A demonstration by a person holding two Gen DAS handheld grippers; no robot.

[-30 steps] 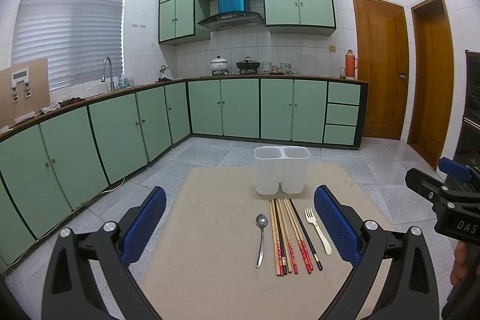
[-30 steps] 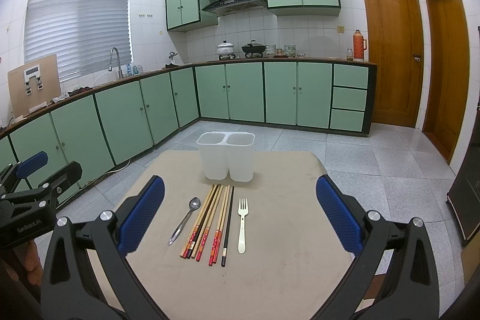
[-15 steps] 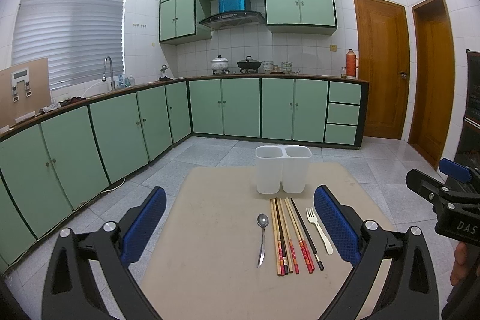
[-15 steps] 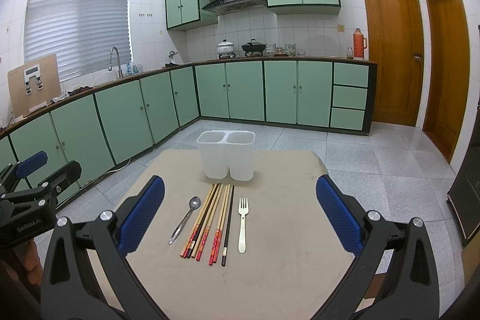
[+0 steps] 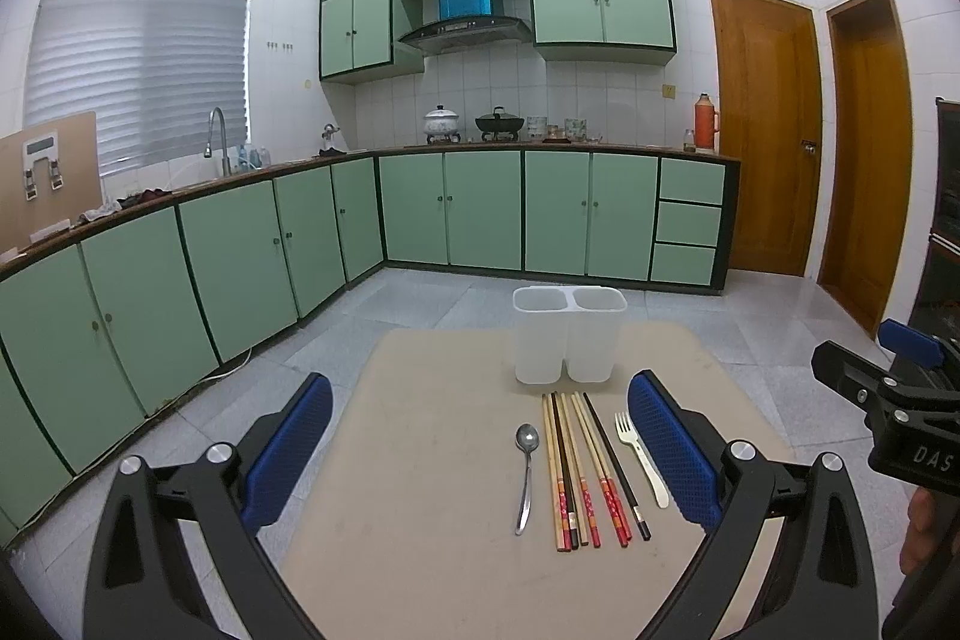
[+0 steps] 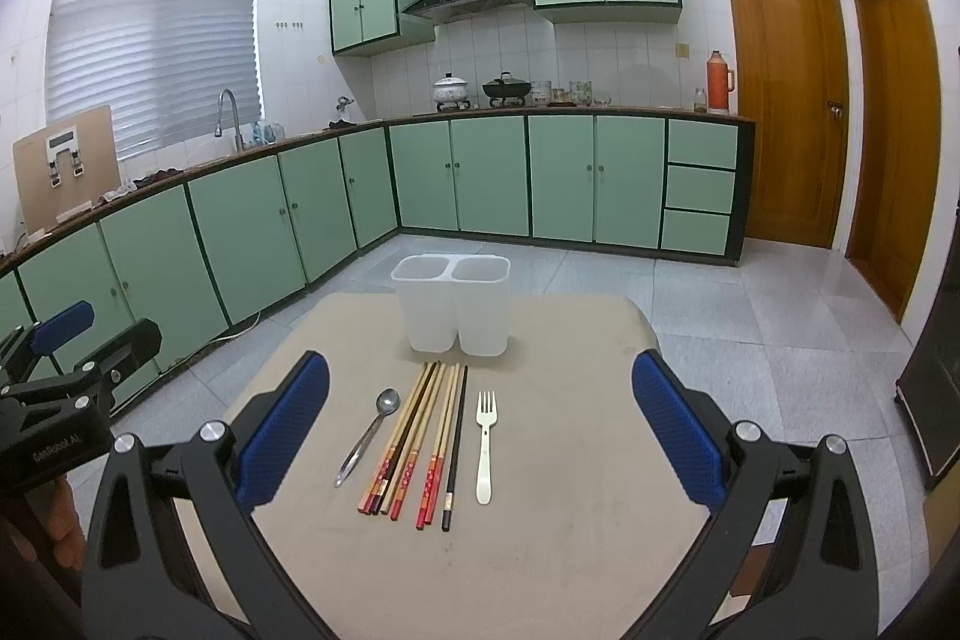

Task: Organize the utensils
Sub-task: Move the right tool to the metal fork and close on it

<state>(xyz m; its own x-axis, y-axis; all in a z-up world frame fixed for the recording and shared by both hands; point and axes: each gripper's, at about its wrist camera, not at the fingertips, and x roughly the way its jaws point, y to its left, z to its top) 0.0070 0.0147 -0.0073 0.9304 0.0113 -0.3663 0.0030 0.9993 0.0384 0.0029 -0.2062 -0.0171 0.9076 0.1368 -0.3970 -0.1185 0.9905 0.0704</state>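
A white two-compartment holder (image 5: 569, 334) (image 6: 454, 304) stands empty at the far side of a beige table (image 5: 420, 508) (image 6: 570, 460). In front of it lie a metal spoon (image 5: 525, 466) (image 6: 367, 436), several chopsticks (image 5: 585, 472) (image 6: 420, 439) and a cream fork (image 5: 639, 454) (image 6: 485, 445), side by side. My left gripper (image 5: 480, 451) is open and empty, above the near table, left of the utensils. My right gripper (image 6: 480, 430) is open and empty, with the utensils seen between its fingers.
Green kitchen cabinets (image 5: 480, 214) line the left and far walls, with tiled floor around the table. Two wooden doors (image 6: 780, 100) are at the right. The right gripper shows at the right edge of the left wrist view (image 5: 900, 400).
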